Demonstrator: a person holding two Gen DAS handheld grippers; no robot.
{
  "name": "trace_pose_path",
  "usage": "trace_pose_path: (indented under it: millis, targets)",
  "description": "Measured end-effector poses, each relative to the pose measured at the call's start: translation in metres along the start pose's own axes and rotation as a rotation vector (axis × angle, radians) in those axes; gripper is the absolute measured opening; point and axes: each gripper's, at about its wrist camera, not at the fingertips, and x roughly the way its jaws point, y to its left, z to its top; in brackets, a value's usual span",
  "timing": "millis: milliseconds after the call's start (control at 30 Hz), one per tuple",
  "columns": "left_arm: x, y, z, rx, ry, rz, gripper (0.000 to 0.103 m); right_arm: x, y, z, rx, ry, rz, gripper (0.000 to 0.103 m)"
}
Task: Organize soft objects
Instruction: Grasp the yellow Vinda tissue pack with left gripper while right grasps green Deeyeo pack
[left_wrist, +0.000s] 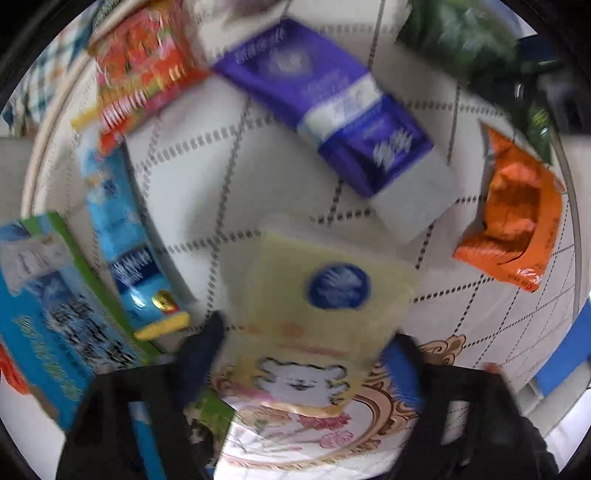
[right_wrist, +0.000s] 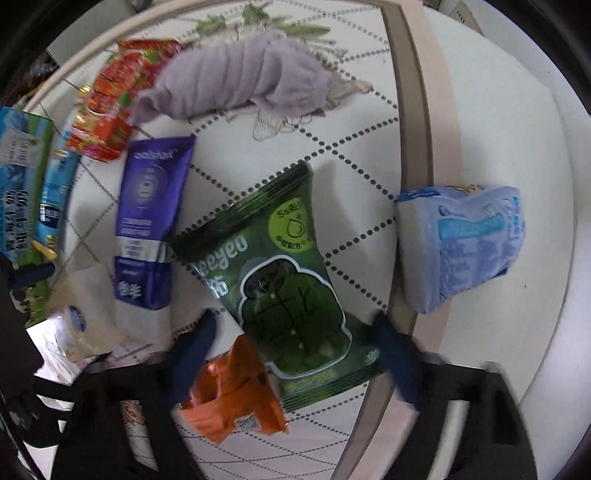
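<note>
The jaws of the left gripper (left_wrist: 306, 354) are spread wide, and a pale yellow tissue pack (left_wrist: 325, 306) is seen lying between them, not visibly pinched (blur hides any contact). The jaws of the right gripper (right_wrist: 295, 354) are likewise held wide, astride the lower end of a green snack bag (right_wrist: 284, 280), with an orange packet (right_wrist: 236, 395) just beside it, partly under the bag's edge. For the step judged in hand, a closing on each soft item, the pack is best taken across its middle and squeezed lightly, since it will likely buckle. Farther out on the worktop (right_wrist: 369, 122) lie a purple tissue pack (right_wrist: 151, 218), a lilac cloth (right_wrist: 243, 81) and a light blue pack (right_wrist: 465, 243), well apart near the rim.
</note>
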Motion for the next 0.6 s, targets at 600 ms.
trace_pose_path:
  millis: [600]
  targets:
    - [0.022, 0.041, -0.013, -0.493, -0.076, -0.265, 0.061, 0.055, -0.012, -0.003, 0.293, 0.024, 0.094, 0.040]
